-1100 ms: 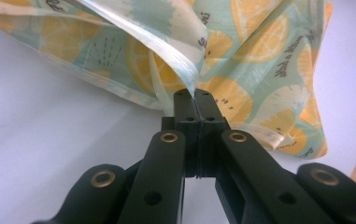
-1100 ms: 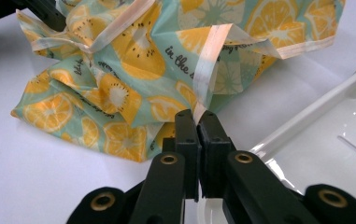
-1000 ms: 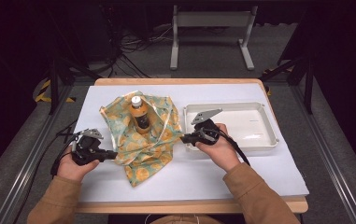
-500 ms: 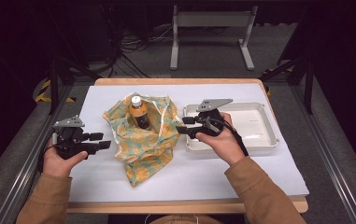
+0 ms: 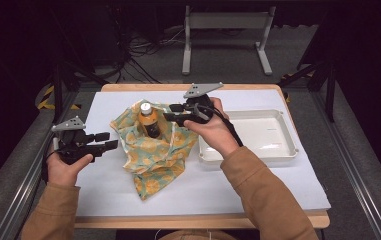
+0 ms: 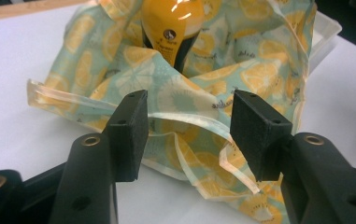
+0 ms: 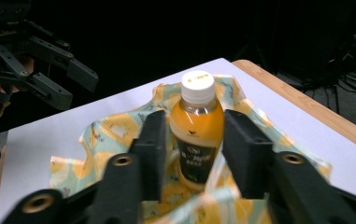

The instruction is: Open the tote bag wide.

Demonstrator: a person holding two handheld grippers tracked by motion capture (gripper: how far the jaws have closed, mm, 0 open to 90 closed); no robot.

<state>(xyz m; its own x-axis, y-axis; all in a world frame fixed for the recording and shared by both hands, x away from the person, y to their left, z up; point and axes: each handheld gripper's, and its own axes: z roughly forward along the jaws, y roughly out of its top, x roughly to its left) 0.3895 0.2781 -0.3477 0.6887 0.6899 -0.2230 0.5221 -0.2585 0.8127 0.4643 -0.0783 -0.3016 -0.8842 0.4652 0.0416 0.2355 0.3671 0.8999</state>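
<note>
An orange juice bottle (image 5: 149,121) with a white cap stands upright on a crumpled lemon-print cloth (image 5: 158,152) in the middle of the white mat. My right gripper (image 5: 171,113) hovers open just right of the bottle. In the right gripper view the bottle (image 7: 196,126) shows between the two spread jaws of that gripper (image 7: 194,119), close to the tips; contact cannot be told. My left gripper (image 5: 107,141) is open and sits left of the cloth, apart from it. In the left gripper view this gripper (image 6: 190,100) faces a folded cloth edge (image 6: 199,154), with the bottle (image 6: 171,23) behind.
A white tray (image 5: 283,150) sits on the mat to the right of the cloth, just behind the right forearm. The mat (image 5: 258,190) covers a wooden table; metal rails run along both sides. The left gripper (image 7: 49,60) appears far off in the right gripper view.
My right gripper has swung left and up from the tray's edge to the bottle. My left gripper has drawn back left from the cloth's edge. The cloth now bunches higher around the bottle.
</note>
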